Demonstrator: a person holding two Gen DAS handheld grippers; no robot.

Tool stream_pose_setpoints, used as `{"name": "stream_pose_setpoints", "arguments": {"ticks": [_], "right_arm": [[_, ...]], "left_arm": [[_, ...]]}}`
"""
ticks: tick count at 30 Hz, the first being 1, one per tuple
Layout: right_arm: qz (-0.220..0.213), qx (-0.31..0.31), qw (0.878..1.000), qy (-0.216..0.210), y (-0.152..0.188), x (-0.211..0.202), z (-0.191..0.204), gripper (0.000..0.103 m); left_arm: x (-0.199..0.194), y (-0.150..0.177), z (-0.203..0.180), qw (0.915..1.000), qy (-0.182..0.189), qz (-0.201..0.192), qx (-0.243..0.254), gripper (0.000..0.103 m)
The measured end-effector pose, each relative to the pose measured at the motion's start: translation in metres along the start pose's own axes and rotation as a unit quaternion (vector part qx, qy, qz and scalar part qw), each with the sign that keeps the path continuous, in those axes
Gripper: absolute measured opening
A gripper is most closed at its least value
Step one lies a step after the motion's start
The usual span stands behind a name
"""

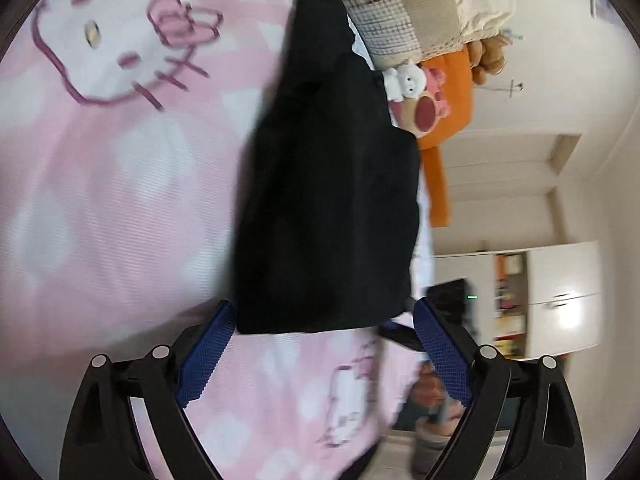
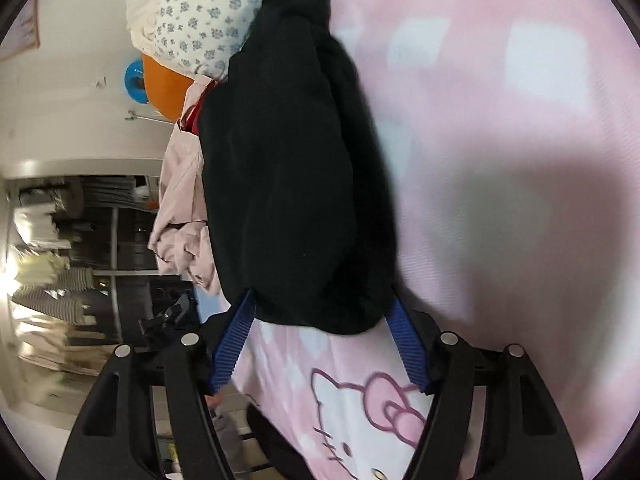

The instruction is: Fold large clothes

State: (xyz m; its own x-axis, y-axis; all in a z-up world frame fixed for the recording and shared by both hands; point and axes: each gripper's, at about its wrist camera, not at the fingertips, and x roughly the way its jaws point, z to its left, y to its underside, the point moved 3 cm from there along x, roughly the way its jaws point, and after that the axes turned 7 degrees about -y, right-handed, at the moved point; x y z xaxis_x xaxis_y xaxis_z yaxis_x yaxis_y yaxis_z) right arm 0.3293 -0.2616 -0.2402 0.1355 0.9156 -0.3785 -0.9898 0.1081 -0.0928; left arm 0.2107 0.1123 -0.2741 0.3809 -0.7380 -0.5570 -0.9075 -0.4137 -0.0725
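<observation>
A black garment [image 1: 328,200] lies folded in a long strip on a pink cartoon-cat bedsheet [image 1: 120,200]. My left gripper [image 1: 324,316] is open wide, and the garment's near end sits between its blue pads [image 1: 204,356] without being pinched. The right wrist view shows the same black garment [image 2: 288,180] on the bedsheet [image 2: 500,120]. My right gripper [image 2: 320,312] is open too. The garment's rounded near edge fills the gap between its fingertips and covers their ends. Both views are rolled on their side.
A patchwork pillow [image 1: 400,12], plush toys [image 1: 416,92] and an orange cushion [image 1: 440,148] lie past the garment. A floral pillow [image 2: 200,28] and a crumpled pale pink garment [image 2: 180,200] sit beside it. A white cabinet [image 1: 560,292] and an open wardrobe [image 2: 60,240] stand beyond the bed.
</observation>
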Motion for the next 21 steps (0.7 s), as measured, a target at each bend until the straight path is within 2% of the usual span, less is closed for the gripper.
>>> {"name": "stream_pose_setpoints", "arguments": {"ticks": [4, 7, 8, 10, 12, 14, 18, 21], "right_arm": [[-0.007, 0.014, 1.0, -0.023, -0.009, 0.005, 0.002, 0.069], [-0.013, 0.013, 0.999, -0.032, -0.013, 0.003, 0.002, 0.058], [-0.015, 0.011, 0.999, -0.036, -0.013, 0.0, 0.002, 0.053], [-0.023, -0.006, 0.998, -0.052, -0.015, -0.007, 0.012, 0.045], [-0.027, -0.012, 0.997, -0.069, -0.02, -0.013, 0.022, 0.041], [-0.029, -0.01, 0.995, -0.096, -0.03, -0.019, 0.037, 0.038], [-0.036, -0.047, 0.992, -0.114, -0.061, -0.022, 0.079, 0.037], [-0.047, -0.049, 0.99, -0.12, -0.095, -0.021, 0.099, 0.036]], "left_arm": [[0.015, -0.002, -0.007, 0.9999, -0.007, 0.007, 0.014, 0.091], [0.019, -0.005, -0.013, 1.0, 0.007, 0.001, 0.005, 0.089], [0.018, -0.008, -0.012, 0.9993, 0.034, 0.002, -0.013, 0.087], [0.012, -0.015, -0.006, 0.995, 0.087, 0.006, -0.048, 0.073], [0.001, -0.024, -0.002, 0.9883, 0.133, 0.005, -0.075, 0.035], [-0.009, -0.036, -0.007, 0.9786, 0.181, 0.001, -0.098, 0.036], [-0.014, -0.069, -0.034, 0.9786, 0.186, -0.012, -0.087, 0.036], [-0.014, -0.101, -0.051, 0.9786, 0.187, -0.017, -0.085, 0.036]]}}
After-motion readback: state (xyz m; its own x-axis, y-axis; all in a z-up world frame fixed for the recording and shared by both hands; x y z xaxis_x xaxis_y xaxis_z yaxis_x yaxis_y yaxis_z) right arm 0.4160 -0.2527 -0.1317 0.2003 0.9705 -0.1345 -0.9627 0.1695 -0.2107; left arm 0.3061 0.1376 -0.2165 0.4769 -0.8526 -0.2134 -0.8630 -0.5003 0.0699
